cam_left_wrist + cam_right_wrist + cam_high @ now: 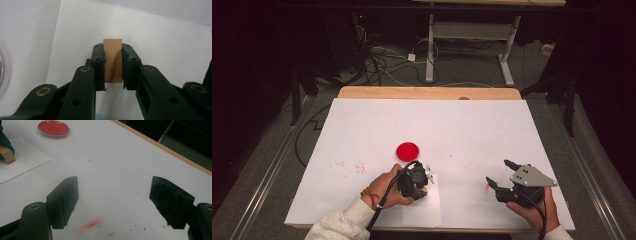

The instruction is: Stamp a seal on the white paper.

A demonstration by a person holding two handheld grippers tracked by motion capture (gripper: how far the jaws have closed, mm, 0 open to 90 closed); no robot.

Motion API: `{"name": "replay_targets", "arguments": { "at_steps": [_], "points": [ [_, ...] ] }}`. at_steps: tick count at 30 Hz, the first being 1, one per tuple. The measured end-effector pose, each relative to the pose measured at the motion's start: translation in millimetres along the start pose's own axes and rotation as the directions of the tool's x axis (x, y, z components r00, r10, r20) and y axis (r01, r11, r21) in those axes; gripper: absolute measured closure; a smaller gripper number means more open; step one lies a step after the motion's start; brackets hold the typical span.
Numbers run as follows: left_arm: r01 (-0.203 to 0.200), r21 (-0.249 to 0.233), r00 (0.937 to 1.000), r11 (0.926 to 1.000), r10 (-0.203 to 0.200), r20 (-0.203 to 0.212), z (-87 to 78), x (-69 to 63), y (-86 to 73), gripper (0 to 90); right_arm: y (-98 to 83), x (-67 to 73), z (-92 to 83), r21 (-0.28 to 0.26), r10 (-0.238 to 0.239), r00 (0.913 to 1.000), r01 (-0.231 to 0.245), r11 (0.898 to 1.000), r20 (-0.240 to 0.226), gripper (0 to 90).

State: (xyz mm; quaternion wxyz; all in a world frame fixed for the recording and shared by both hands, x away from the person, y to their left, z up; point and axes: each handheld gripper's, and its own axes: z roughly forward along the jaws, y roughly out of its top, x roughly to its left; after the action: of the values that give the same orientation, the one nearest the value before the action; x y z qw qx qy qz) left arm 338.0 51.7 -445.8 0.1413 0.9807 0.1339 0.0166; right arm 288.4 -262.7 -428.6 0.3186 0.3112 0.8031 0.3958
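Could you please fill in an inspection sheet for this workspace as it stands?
Surface: table under a white cover, with red smears.
Job's things: red dish mid-table; wooden block; loose paper sheet near the front edge.
Clutter: nothing seen.
Grippers: left gripper shut on the wooden block above the paper; right gripper open, nothing between its jaws.
Cables: one trails from each gripper; a tangle lies on the floor beyond the table.
Surroundings: dark room, white desk frame behind.
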Motion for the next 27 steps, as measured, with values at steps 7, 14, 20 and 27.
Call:
{"name": "replay_targets", "arguments": {
  "at_steps": [7,14,20,27],
  "points": [
    [0.01,-0.007,0.9999,0.9999,-0.01,0.006,0.5,0.4,-0.2,73.8,-0.3,-0.7,-0.2,0.001,0.002,1.0,-0.002,1.0,0.001,23.8],
    [0.015,-0.012,0.9998,0.9998,-0.015,0.015,0.7,1.5,-0.8,73.7,-0.6,-1.6,0.2,0.0,0.006,1.0,-0.006,1.0,-0.005,23.8],
    [0.014,-0.016,0.9998,0.9998,-0.014,0.012,0.0,1.1,-1.3,73.7,-0.4,-0.8,0.4,0.001,0.004,1.0,-0.004,1.0,-0.007,23.8],
    [0.02,-0.056,0.9997,0.9983,-0.019,0.014,-9.6,2.5,-2.0,73.6,-1.0,-2.4,-0.1,-0.003,0.009,0.9999,-0.009,1.0,-0.01,23.7]
  ]
}}
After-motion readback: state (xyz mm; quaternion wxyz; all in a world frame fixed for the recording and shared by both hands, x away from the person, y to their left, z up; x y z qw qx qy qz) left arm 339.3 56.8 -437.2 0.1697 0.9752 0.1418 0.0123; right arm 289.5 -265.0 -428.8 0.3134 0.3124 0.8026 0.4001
